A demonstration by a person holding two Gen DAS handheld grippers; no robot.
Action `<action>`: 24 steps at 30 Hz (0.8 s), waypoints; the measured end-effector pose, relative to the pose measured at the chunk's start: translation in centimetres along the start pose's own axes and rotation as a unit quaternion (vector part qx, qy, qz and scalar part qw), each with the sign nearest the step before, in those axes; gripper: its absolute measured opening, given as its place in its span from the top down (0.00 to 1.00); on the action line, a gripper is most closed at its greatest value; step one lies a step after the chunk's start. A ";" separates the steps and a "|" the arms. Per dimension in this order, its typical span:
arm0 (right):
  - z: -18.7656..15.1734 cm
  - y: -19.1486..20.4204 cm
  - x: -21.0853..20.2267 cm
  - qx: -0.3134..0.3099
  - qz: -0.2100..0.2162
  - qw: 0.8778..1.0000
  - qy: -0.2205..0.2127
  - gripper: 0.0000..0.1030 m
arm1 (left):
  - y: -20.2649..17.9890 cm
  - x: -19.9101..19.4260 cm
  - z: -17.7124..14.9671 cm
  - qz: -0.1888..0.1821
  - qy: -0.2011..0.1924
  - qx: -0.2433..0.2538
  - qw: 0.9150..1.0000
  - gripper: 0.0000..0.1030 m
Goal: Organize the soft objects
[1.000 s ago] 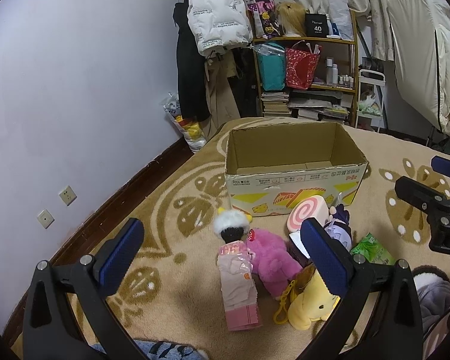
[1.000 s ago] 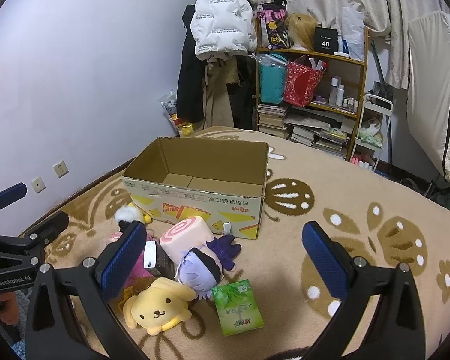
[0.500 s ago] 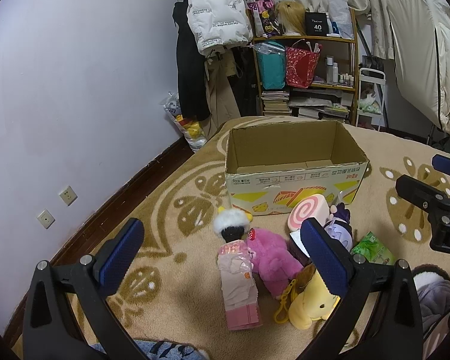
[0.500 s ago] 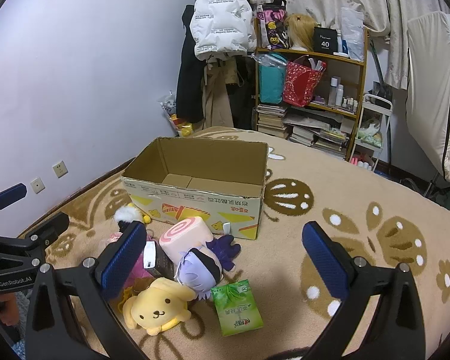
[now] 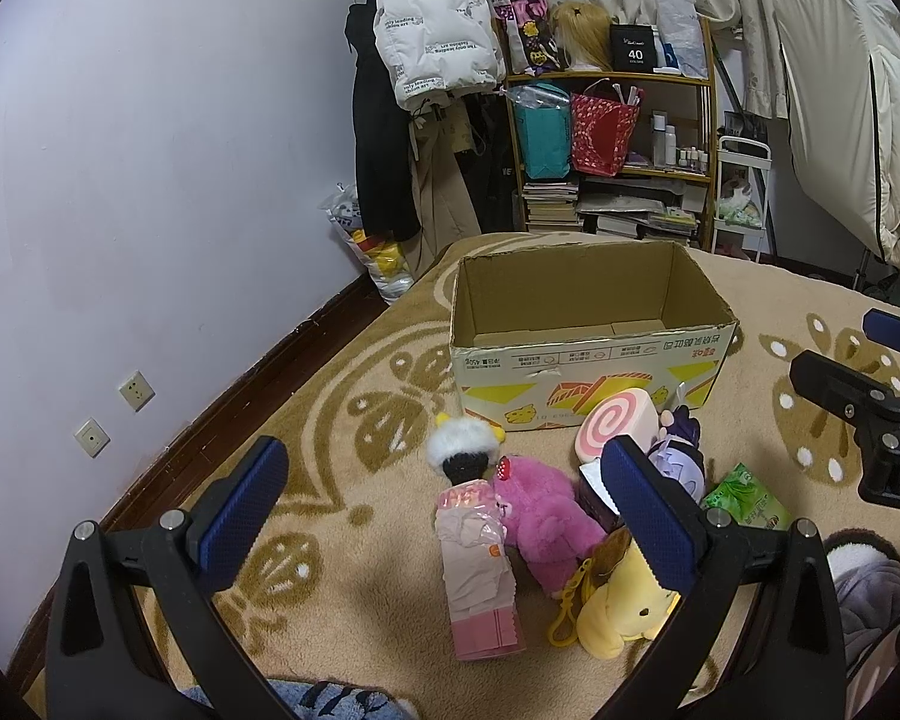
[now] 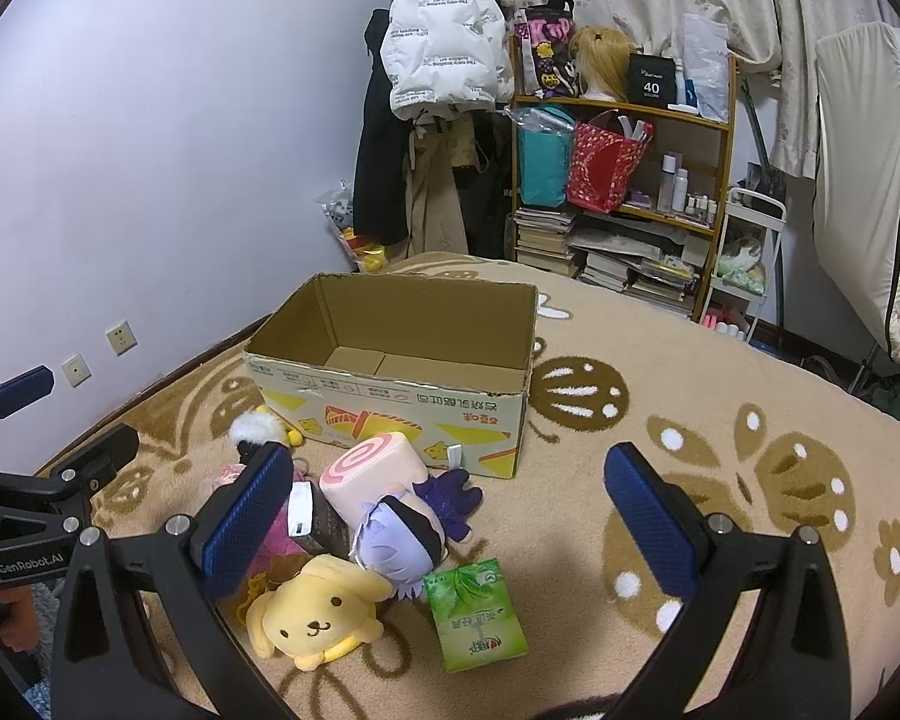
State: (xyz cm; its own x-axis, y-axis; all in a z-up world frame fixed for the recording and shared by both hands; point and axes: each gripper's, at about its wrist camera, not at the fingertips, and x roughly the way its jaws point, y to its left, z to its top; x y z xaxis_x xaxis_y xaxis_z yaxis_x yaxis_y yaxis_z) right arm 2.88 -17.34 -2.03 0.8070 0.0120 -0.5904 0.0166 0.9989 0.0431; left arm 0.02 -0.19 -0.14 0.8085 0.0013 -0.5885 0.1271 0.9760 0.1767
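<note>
An open, empty cardboard box stands on the carpet. In front of it lie soft toys: a doll in pink with a white hat, a pink plush, a pink swirl-roll cushion, a purple-haired plush, a yellow dog plush and a green tissue pack. My left gripper is open and empty above the doll. My right gripper is open and empty above the pile.
A beige patterned carpet covers the floor. A cluttered shelf with books and bags and hanging coats stand at the back wall. The purple wall with sockets runs along the left.
</note>
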 end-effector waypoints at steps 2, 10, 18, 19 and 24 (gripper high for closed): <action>0.0 0.0 0.0 0.001 -0.001 1.000 0.000 0.00 | 0.0 0.0 0.0 0.000 0.000 0.000 1.000 0.00; 0.0 -0.1 0.0 0.002 0.001 1.000 0.001 0.00 | 0.0 0.0 0.0 0.000 0.000 0.000 1.000 0.00; -0.1 -0.1 0.0 0.001 0.001 1.000 0.001 0.00 | 0.0 0.0 0.0 0.000 0.000 0.000 1.000 0.00; -0.1 -0.1 0.0 0.001 0.001 1.000 0.001 0.00 | 0.0 0.0 0.0 0.000 0.000 0.000 1.000 0.00; 0.0 -0.1 0.0 0.002 0.000 1.000 0.002 0.00 | 0.0 0.2 -0.2 0.001 0.004 -0.001 1.000 0.00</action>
State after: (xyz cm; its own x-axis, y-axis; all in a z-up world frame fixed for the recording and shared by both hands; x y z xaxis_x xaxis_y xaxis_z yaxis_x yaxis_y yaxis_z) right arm 2.88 -17.41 -2.08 0.8048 0.0130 -0.5935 0.0184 0.9987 0.0469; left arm 0.07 -0.14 -0.46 0.8039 0.0053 -0.5948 0.1245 0.9763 0.1771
